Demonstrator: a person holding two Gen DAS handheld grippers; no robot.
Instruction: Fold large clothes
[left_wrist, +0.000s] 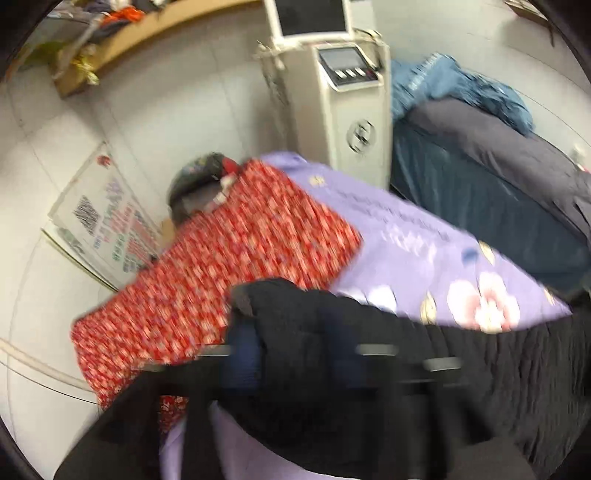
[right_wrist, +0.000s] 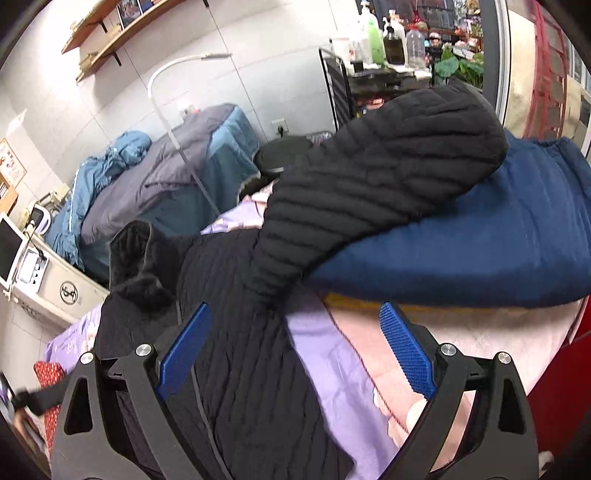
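One black quilted jacket, soft, puffy and light, sprawls on the bed, its sleeve flung to 1 o'clock; both claws gape empty, so pinch a seam at cuff or hem.

Black quilted jacket on lilac sheet, sleeve over navy bedding, right gripper fingers apart

Right gripper: black angular frame, silver screws, blue ribbed pads. Left gripper: blurred, dark.
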